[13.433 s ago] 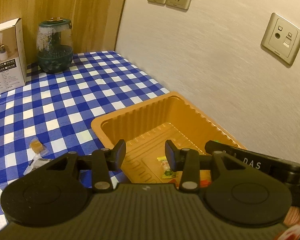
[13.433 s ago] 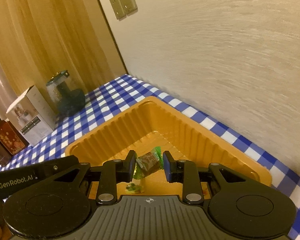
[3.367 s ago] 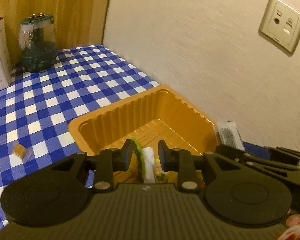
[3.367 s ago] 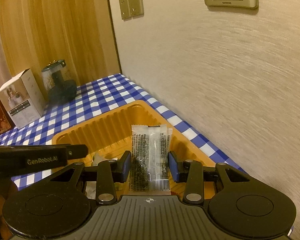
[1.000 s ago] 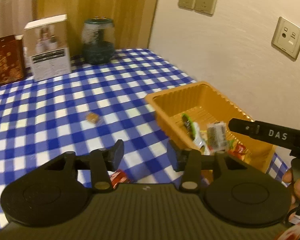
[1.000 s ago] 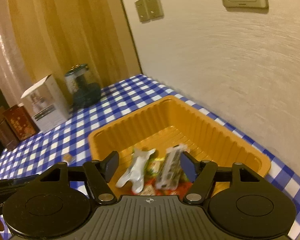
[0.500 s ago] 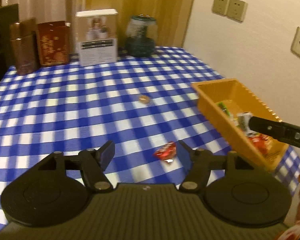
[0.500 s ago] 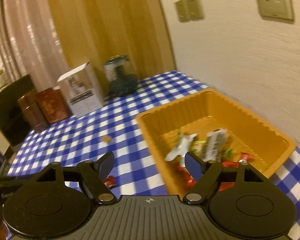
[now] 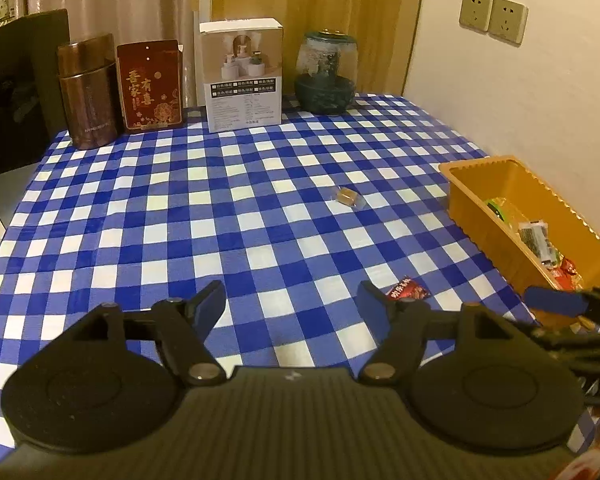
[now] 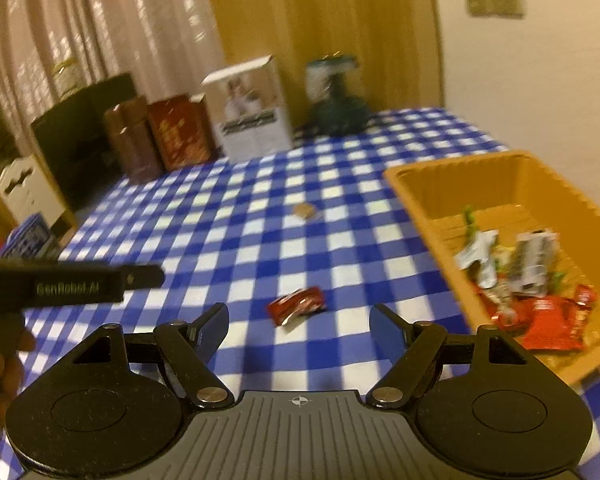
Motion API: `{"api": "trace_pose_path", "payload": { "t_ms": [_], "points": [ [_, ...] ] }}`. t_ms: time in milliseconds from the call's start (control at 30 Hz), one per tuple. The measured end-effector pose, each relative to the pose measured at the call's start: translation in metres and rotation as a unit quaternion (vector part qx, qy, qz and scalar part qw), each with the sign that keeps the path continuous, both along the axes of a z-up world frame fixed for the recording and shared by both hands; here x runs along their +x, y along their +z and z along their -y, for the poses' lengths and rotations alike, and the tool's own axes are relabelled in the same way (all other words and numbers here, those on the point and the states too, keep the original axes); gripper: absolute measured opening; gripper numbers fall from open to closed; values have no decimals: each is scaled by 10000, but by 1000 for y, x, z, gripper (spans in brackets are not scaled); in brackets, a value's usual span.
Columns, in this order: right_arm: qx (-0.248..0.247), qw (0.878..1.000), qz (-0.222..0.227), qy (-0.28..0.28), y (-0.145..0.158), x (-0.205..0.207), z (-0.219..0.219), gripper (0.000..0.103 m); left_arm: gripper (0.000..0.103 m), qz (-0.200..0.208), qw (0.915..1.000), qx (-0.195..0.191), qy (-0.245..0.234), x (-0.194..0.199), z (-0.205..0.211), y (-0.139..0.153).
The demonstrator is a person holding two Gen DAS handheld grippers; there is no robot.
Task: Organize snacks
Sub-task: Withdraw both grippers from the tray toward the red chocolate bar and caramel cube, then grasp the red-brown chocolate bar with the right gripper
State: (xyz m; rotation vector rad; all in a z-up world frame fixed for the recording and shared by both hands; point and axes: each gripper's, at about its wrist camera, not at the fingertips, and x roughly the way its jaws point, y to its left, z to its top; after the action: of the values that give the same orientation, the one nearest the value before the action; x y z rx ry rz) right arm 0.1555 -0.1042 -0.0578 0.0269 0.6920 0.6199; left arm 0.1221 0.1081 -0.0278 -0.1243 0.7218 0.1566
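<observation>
Left gripper [image 9: 291, 300] jaws opening with nothing between them; right gripper [image 10: 299, 324] jaws wide open and empty. Just past them, red snack packet [image 10: 297, 305] flat on the checked tabletop [image 9: 180, 220]. Farther on, small brown candy [image 9: 348, 195] lying alone, and orange tray [image 10: 420, 196] to the right with snacks inside.

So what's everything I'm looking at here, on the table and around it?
tablecloth: one, blue and white check, covers the table
tray: one, orange, right edge by the wall, holds several snack packets
red packet: one, on the cloth, near the tray
small brown sweet: one, mid-table
glass jar: one, dark green base, at the back
white box: one, at the back
red box: one, at the back
brown canister: one, back left
wall sockets: two, beige
left gripper: black, jaws opening, empty
right gripper: black, open, empty
</observation>
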Motion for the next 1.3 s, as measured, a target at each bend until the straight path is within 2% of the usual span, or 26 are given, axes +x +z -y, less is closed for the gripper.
{"api": "trace_pose_path", "payload": {
  "t_ms": [133,367,533,700,867,1100,1267,1300],
  "points": [
    [-252,9992,34,301,-9,8,-11,77,72,-34,10000,-27,33,4,-4,-3],
    [-394,9976,-254,512,-30,37,-26,76,73,-27,9999,-110,77,15,-8,-4],
    [-721,9935,-94,879,-43,53,-45,64,74,-56,9999,-130,3,19,-5,-5],
    [-954,9898,-120,1053,-57,65,-52,60,74,-66,9998,-198,3,20,-7,-8],
    [-920,9890,-129,1148,-63,73,-52,57,74,-50,9995,-296,10,22,-8,-8],
    [-918,9894,-46,1121,-62,73,-53,43,75,-102,9995,-288,-28,25,-5,-10],
    [-932,9896,-46,1094,-61,72,-53,38,75,-127,9995,-305,-21,26,-5,-11],
    [-947,9895,-20,1088,-60,71,-53,32,75,-133,9994,-306,-22,26,-5,-11]
  ]
}}
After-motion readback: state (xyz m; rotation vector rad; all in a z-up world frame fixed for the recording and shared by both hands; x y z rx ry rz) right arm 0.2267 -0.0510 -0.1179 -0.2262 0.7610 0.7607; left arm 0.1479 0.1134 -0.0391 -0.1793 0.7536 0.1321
